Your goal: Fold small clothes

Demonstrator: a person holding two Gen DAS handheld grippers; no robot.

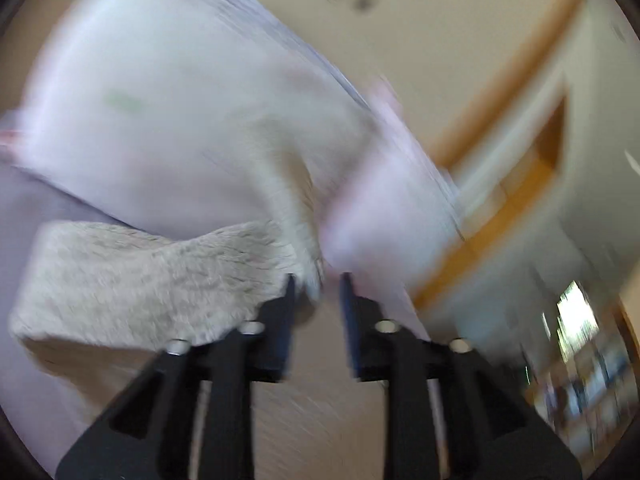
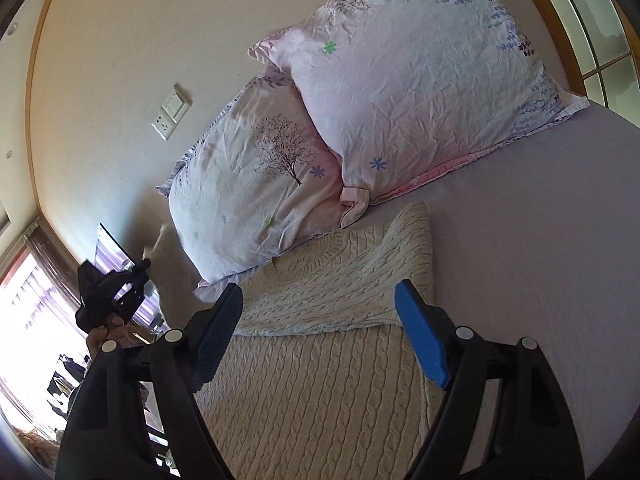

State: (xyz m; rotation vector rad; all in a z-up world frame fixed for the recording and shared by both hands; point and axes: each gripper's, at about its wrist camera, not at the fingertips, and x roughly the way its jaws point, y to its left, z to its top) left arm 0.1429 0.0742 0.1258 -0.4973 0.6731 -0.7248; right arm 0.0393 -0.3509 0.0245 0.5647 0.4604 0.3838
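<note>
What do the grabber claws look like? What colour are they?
Both are black plastic frames with round silver bolts. The right gripper has two flat fingers faced with bright blue ridged pads. The left gripper has darker blue pads, blurred here. No cables or sleeves show.

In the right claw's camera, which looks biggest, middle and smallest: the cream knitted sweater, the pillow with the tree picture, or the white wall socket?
1. Cream cable-knit sweater, though it lies nearest the camera, so that may flatter it.
2. Pale pink tree-print pillow.
3. White wall socket plate, clearly the smallest.
</note>
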